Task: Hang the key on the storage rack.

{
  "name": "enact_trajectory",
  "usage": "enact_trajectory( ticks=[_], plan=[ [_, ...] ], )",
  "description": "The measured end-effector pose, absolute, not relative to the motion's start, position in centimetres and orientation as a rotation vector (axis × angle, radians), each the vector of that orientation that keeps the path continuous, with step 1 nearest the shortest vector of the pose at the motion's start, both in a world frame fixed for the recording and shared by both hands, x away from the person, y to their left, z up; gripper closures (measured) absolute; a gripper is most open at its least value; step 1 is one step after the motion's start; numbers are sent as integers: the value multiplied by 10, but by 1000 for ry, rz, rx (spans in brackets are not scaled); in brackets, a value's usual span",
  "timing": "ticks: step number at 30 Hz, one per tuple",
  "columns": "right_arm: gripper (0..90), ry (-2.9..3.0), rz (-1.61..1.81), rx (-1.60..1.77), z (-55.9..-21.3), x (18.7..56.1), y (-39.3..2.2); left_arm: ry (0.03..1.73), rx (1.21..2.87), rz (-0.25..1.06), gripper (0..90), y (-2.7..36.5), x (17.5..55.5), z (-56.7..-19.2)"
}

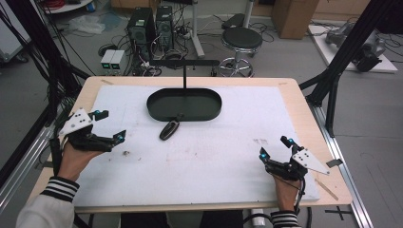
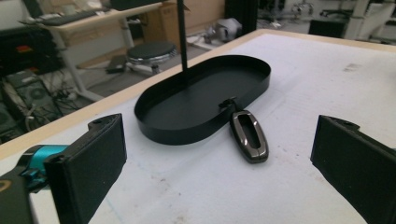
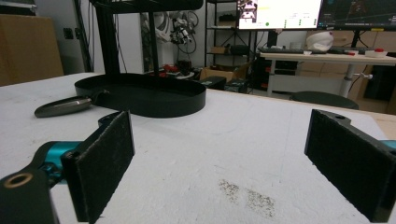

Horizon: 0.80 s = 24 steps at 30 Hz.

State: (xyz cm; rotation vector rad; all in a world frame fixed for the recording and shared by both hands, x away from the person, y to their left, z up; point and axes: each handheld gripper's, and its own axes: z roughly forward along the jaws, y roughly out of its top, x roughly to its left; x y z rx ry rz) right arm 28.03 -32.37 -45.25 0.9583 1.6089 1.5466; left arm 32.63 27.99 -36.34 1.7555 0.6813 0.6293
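A dark car key fob (image 1: 169,129) lies on the white mat just in front of the black oval tray (image 1: 209,102); its loop end touches the tray's near wall. In the left gripper view the key fob (image 2: 250,136) lies ahead between the jaws, next to the tray (image 2: 159,122). My left gripper (image 1: 110,126) is open at the table's left, well short of the fob. My right gripper (image 1: 274,146) is open at the front right, with nothing between its jaws. From the right gripper view the fob (image 3: 63,106) and tray (image 3: 187,100) sit far off to the left.
A thin black post with a crossbar (image 1: 184,63) rises from the tray's back. The white mat (image 1: 228,156) covers most of the wooden table (image 1: 294,85). Small dark stains (image 1: 260,141) mark the mat. A stool (image 1: 242,39) and computer towers (image 1: 151,24) stand on the floor beyond.
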Motion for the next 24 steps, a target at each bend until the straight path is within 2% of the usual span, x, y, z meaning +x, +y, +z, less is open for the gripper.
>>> enact_trajectory(
  ticks=[24],
  plan=[
    [73,1613,1546,956,-453,280,-324,517,2039,424,40,218,386,-326]
  ],
)
